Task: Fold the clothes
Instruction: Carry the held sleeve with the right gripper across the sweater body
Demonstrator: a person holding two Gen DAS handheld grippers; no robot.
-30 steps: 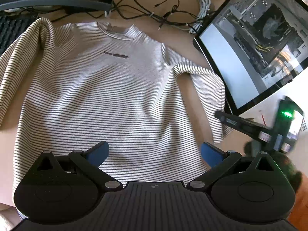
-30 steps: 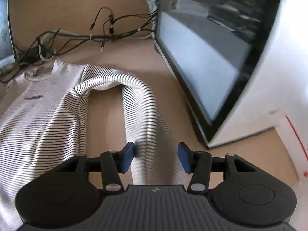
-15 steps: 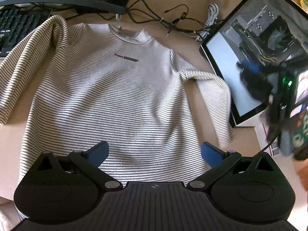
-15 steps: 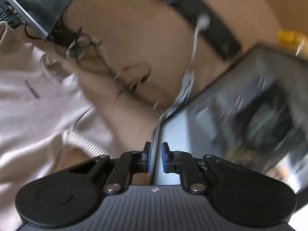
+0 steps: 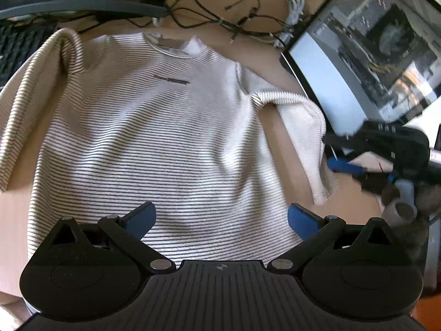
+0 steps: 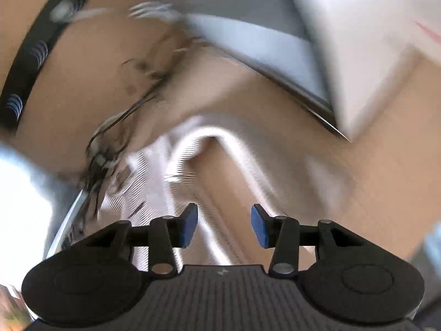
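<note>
A white long-sleeved shirt with thin dark stripes [image 5: 165, 138] lies flat, front up, on a tan desk, collar away from me. My left gripper [image 5: 222, 219] is open and empty, hovering over the shirt's lower hem. The shirt's right sleeve [image 5: 306, 132] bends down beside the body. My right gripper [image 5: 330, 151] shows in the left wrist view at the sleeve's outer edge, blurred. In the right wrist view my right gripper [image 6: 224, 226] is open and empty above the blurred sleeve [image 6: 248, 149].
A monitor lying on the desk [image 5: 363, 55] sits close to the right sleeve. Tangled dark cables [image 5: 220, 22] run behind the collar. A black keyboard [image 5: 16, 52] is at the far left, and a dark monitor base [image 5: 82, 2] behind it.
My right gripper was half open over the sleeve, shut and swung up, and has now come back down open beside the sleeve. The left gripper stayed open over the hem.
</note>
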